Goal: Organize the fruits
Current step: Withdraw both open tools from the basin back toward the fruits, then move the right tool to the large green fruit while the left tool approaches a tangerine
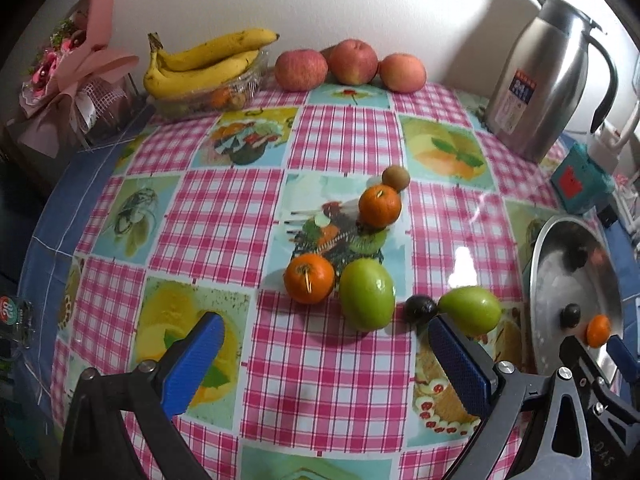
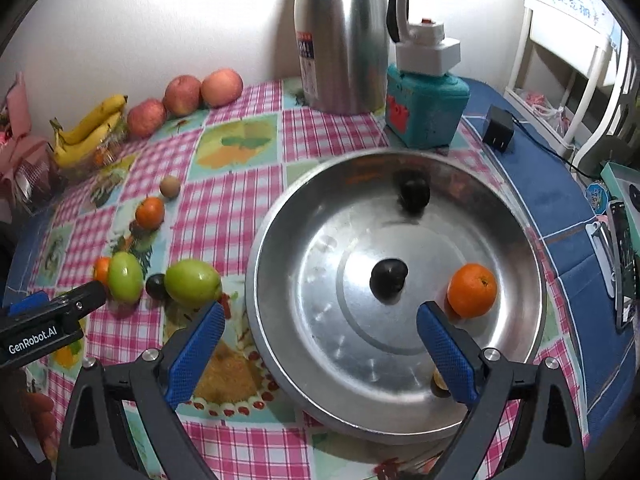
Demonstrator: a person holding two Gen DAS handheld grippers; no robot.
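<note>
R gripper [image 2: 320, 320] wide, empty, over bowl [image 2: 280, 216] — orange [image 2: 472, 290] lies at 3 o'clock inside. L gripper [image 1: 326, 340] wide, empty; green fruit [image 1: 367, 294] at 12 — drop straight, pinch its middle gently.

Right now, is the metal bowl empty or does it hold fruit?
Not empty. The metal bowl holds an orange and two dark plums; other fruit lies outside it.

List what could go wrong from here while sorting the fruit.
1. The orange and dark plum lie loose in the steel bowl; bumping it may set them rolling.
2. The small dark fruit sits between two green fruits; open left gripper jaws may knock them.
</note>
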